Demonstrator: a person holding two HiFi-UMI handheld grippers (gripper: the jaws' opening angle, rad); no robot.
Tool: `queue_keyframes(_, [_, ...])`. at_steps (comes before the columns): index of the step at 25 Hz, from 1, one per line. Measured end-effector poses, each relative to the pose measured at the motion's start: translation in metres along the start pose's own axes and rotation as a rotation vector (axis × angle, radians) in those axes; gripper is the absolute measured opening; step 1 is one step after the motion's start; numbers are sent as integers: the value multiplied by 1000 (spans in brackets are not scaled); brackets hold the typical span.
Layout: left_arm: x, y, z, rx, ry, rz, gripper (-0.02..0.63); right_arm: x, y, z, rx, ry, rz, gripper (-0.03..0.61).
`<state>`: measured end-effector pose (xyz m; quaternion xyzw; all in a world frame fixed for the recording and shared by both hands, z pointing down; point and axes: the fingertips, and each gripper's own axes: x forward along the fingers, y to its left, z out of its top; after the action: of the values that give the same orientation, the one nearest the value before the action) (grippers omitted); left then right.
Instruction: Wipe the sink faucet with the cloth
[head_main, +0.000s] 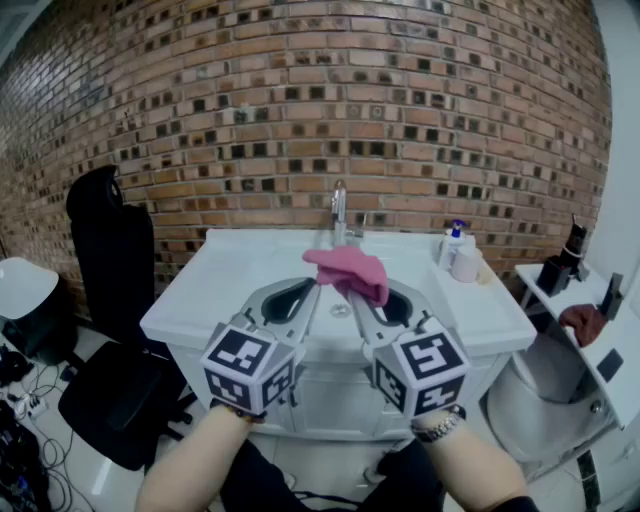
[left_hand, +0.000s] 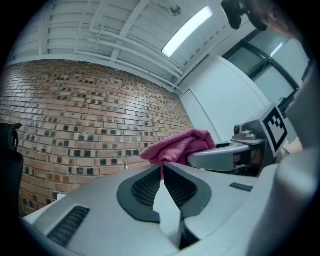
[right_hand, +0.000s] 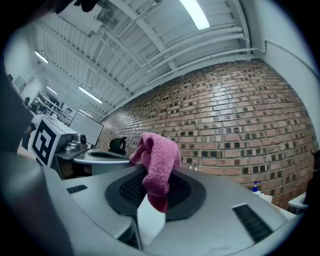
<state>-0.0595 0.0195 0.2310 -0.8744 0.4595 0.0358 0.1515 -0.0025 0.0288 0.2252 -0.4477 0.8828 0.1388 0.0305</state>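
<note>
Head view: left gripper (head_main: 312, 288) and right gripper (head_main: 358, 298) sit side by side at lower centre. Both tips aim up-frame toward the white vanity top (head_main: 200, 300).

Pink cloth (head_main: 350, 270): bunched over the tip of the right gripper, near frame centre. Its long axis runs from upper left to lower right. It is just below the faucet (head_main: 339, 212) in the picture, and whether it touches anything but the gripper cannot be told.

Faucet: slim chrome column, long axis vertical, standing at the back edge of the vanity top against the brick wall (head_main: 300, 100). It is too small to tell which way the spout points.

Right gripper view: jaws clamped on the cloth. One fold hangs down between the dark pads, near vertical, and the bulk is bunched above the tips, leaning slightly left in frame. The faucet shows small, just right of the cloth.

Left gripper view: jaws together, pads meeting at the tip, nothing between them. The cloth shows past the tips at centre, held by the right gripper coming in from the right edge.

Other items, head view: pump bottle (head_main: 455, 240) at the right end of the vanity top; black office chair (head_main: 110, 260) at left.
</note>
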Motion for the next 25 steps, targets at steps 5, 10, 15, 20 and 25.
queue_keyframes(5, [32,22,-10,-2,5,3,26,32,-27,-7,-1,-3,-10,78])
queue_keyframes(10, [63,46,-18,-4,11,10,26,70,-53,-11,-11,-3,-13,78])
queue_keyframes(15, [95,75,-30,-11,16,15,26,109,-78,-21,-19,2,-26,78])
queue_keyframes(20, [130,99,-42,-23,33,7,26,146,-108,-26,-16,18,-56,78])
queue_keyframes(25, [162,121,-49,-13,43,-1,26,188,-135,-21,-38,7,-71,78])
